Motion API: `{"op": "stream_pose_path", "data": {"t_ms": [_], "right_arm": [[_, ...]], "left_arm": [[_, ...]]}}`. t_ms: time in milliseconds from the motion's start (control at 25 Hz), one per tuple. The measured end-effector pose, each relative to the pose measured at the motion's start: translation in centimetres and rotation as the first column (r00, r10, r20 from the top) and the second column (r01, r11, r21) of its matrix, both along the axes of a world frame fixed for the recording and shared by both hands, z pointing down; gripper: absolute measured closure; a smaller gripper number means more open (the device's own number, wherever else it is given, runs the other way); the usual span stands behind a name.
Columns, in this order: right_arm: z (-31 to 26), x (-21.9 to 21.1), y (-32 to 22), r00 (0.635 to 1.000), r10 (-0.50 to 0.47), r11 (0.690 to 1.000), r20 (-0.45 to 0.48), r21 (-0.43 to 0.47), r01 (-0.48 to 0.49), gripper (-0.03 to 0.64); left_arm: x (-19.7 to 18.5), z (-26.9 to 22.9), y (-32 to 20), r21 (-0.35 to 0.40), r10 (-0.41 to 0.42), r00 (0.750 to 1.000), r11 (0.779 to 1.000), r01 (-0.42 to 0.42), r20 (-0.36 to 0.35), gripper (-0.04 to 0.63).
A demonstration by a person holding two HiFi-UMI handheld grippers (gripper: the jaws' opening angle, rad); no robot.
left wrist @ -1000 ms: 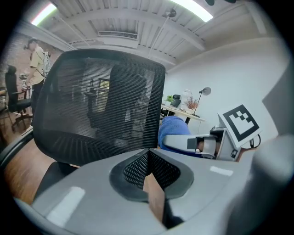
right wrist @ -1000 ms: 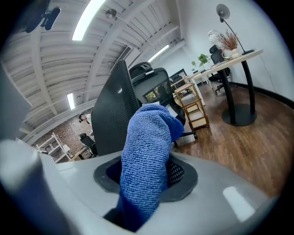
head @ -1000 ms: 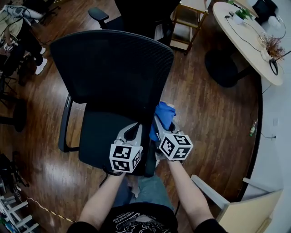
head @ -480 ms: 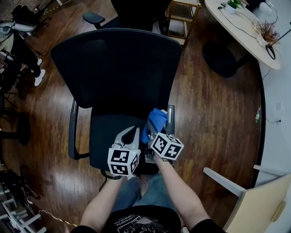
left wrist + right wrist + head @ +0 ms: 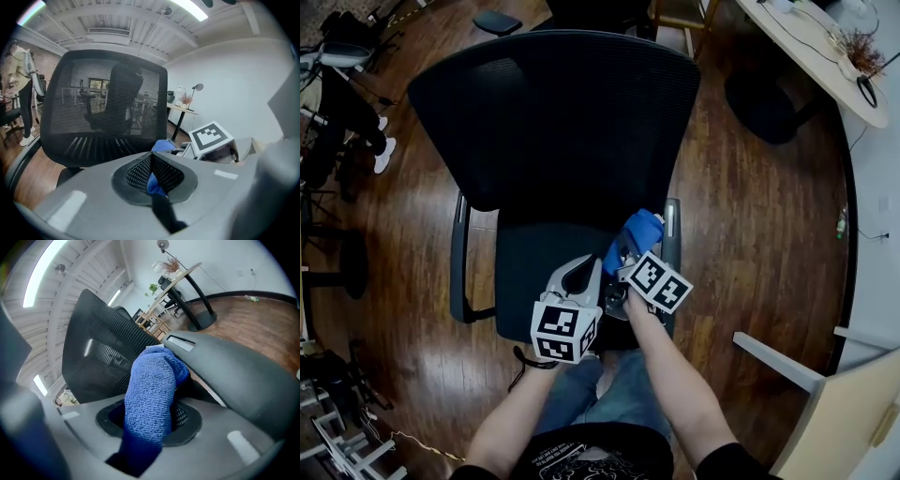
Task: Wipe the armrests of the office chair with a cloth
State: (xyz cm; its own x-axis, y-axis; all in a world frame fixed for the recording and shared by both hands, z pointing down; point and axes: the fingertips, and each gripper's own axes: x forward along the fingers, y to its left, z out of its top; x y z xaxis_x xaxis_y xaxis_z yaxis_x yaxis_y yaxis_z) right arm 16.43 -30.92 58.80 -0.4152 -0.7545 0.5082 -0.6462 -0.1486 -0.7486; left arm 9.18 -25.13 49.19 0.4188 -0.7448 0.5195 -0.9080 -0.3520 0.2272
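Cloth (image 5: 152, 390) pinched tight in R gripper (image 5: 625, 255), beside right armrest (image 5: 673, 246); L gripper (image 5: 581, 277) closed, empty (idle). Press flat, wipe full length w/ steady strokes.

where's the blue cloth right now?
Head view, right of centre: the blue cloth is clamped in the right gripper, at the inner edge of the chair's armrest on that side.

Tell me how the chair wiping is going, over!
Right gripper shut on blue cloth, at the right-hand armrest. Left gripper jaws together, over the seat, blue speck between. Nothing blocking the armrest.
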Motion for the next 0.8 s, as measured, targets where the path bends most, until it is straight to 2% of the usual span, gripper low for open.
{"op": "stream_pose_path", "data": {"t_ms": [120, 480, 800], "right_arm": [[0.2, 0.3, 0.2, 0.999, 0.050, 0.999, 0.019, -0.009, -0.050, 0.480], [0.6, -0.3, 3.5, 0.994, 0.107, 0.994, 0.004, -0.003, -0.107, 0.480], [0.7, 0.8, 8.6, 0.986, 0.168, 0.986, -0.016, 0.006, -0.168, 0.480]], "left_arm": [[-0.3, 0.2, 0.7, 0.000, 0.019, 1.000, 1.000, -0.019, 0.000, 0.592], [-1.8, 0.6, 2.7, 0.007, 0.082, 0.997, 0.997, -0.082, -0.003, 0.592], [-0.2, 1.0, 5.2, 0.021, 0.163, 0.986, 0.986, -0.163, -0.027, 0.592]]}}
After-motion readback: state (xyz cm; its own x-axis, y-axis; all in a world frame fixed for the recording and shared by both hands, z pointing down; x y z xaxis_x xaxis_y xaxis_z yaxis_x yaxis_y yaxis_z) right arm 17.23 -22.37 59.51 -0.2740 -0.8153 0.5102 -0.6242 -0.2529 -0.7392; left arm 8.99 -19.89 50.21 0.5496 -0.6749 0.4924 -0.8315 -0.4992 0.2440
